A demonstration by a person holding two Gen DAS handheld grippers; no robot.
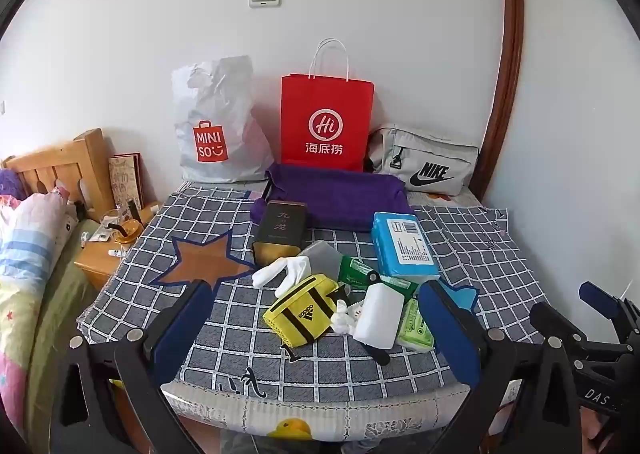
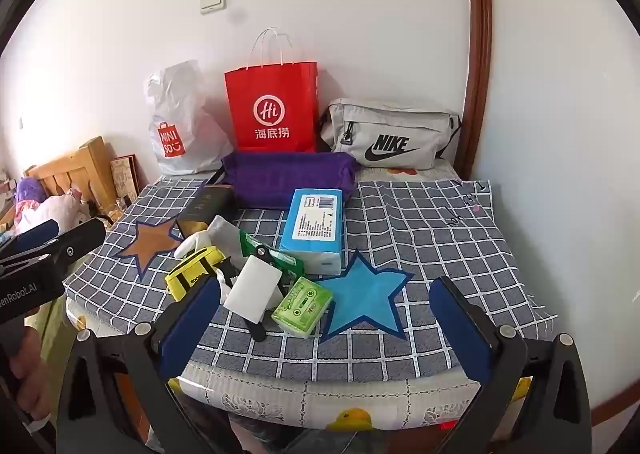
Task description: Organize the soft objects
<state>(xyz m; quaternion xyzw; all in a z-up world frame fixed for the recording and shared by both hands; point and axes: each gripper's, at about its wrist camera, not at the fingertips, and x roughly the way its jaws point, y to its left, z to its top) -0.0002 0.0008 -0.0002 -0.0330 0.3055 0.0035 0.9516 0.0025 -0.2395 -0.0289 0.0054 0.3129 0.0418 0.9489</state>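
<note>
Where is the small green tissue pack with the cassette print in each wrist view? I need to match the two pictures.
Left wrist: small green tissue pack sits right of centre, low in the pile, beside the inner face of the right-hand blue finger pad.
Right wrist: it lies just left of centre, touching the left edge of the blue star patch.
Shared landmark: the red paper bag standing against the wall.

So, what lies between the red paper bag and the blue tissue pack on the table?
A folded purple cloth lies between the red paper bag and the blue tissue pack. Both wrist views show it.
</note>
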